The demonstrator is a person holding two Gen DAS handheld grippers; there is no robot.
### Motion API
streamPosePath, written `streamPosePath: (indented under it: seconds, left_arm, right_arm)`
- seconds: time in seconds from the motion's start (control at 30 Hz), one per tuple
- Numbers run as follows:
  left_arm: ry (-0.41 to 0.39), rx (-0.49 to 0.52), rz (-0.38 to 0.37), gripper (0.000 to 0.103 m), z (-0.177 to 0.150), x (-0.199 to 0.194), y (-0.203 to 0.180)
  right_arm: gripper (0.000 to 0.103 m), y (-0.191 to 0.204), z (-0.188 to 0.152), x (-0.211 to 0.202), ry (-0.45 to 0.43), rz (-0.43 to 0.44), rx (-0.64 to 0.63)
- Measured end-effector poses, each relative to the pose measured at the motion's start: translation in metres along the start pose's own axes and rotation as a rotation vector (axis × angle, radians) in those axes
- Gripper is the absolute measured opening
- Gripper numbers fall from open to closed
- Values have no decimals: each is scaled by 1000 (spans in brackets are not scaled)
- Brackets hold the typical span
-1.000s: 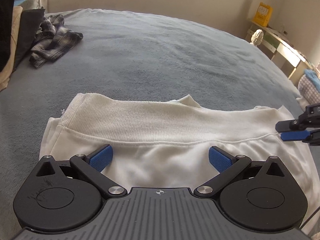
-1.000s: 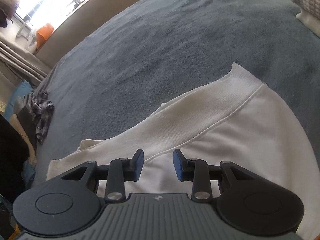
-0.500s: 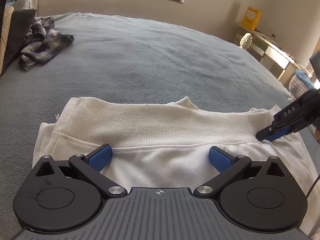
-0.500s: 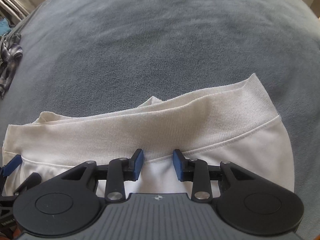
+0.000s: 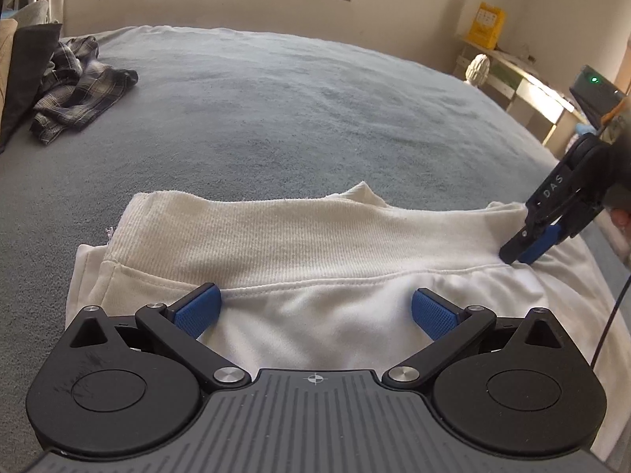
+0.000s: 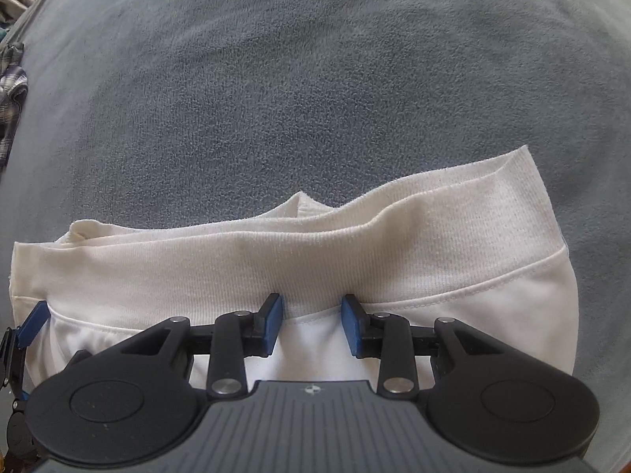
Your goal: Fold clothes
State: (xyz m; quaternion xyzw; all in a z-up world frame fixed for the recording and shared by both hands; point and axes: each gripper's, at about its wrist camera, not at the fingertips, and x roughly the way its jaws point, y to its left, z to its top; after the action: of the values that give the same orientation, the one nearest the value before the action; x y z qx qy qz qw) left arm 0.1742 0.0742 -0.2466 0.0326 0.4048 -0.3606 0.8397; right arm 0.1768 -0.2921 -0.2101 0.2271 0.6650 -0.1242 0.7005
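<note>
Grey bed cover (image 5: 315, 118) lay flat. Dark cushion (image 5: 27, 79) at left edge. Yellow box (image 5: 486, 25) and pale ornament (image 5: 477, 70) stood on desk (image 5: 528, 90) at right.

Left hand-held gripper (image 5: 314, 308) spread wide, right hand-held gripper (image 6: 312, 322) part-open — both low, angled downward

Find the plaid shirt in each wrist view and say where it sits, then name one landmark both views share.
Left wrist view: the plaid shirt lies crumpled at the upper left, on the grey bedcover.
Right wrist view: only a sliver of the plaid shirt shows at the far left edge.
Shared landmark: the ribbed band of the white garment, seen across the middle of both views.
</note>
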Motion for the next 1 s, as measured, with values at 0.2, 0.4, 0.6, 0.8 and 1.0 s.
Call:
streamPosePath:
  seconds: [0.2, 0.4, 0.6, 0.8, 1.0]
  left_arm:
    - [9, 3, 78, 103, 0, 6, -11]
    - [10, 30, 189, 103, -4, 7, -29]
    - [134, -61, 280, 103, 19, 22, -35]
    - [222, -82, 326, 103, 29, 30, -39]
    - [310, -103, 371, 103, 38, 38, -43]
  right_arm:
    - [36, -10, -13, 0, -53, 65, -102]
    - [36, -36, -25, -2, -123, 208, -137]
    - [36, -60, -36, -3, -203, 352, -200]
    - [36, -80, -55, 2, -334, 466, -232]
    - [36, -87, -66, 8, -425, 517, -280]
